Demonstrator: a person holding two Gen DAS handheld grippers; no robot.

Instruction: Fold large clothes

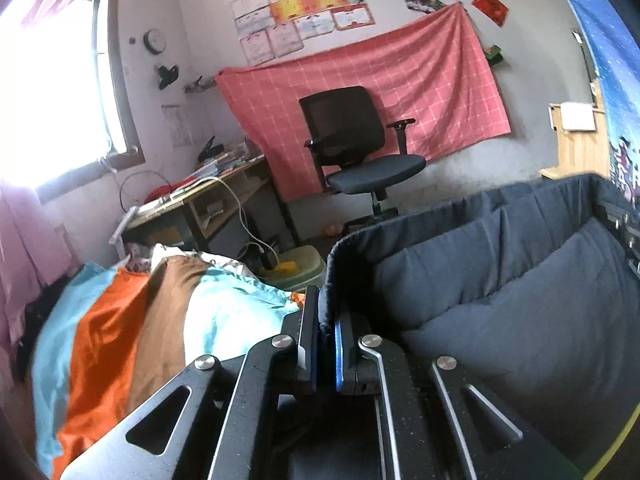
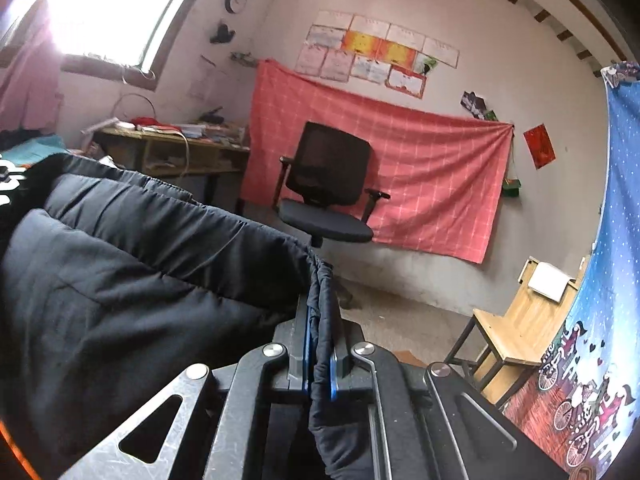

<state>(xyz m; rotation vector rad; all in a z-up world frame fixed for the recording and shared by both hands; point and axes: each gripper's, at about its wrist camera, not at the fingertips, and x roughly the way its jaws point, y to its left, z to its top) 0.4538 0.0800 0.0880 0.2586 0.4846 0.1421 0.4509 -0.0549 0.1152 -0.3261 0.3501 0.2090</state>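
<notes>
Left claw [image 1: 328, 328] sits nearest in the left wrist view, black linkage filling the bottom, its jaws pressed together on the elastic hem of a dark blue padded garment [image 1: 520, 280]. Garment is lifted, stretched off to the right toward the other claw's side, quilted panels sagging in between. Below left lies a bed [image 1: 60, 360] with a satin cover [image 1: 132, 328] in orange, brown and pale blue stripes; the garment hangs over the bed's right edge side. Behind: a cluttered counter [image 1: 208, 192] under the window, a black office chair [image 1: 360, 152], a pink checked cloth [image 1: 400, 92] pinned to the wall.

Right wrist view: right claw [image 2: 320, 344] nearest, jaws pinching a bunched fold of the same garment's edge, fabric trailing down between the blue pads [image 2: 334, 376] and over the linkage. Bulk of the garment fills the left half, held up in the air. Beyond it the same chair, pink cloth, counter by the window, a wooden chair [image 2: 516, 320] at right, a blue printed curtain [image 2: 608, 280] along the right edge.
</notes>
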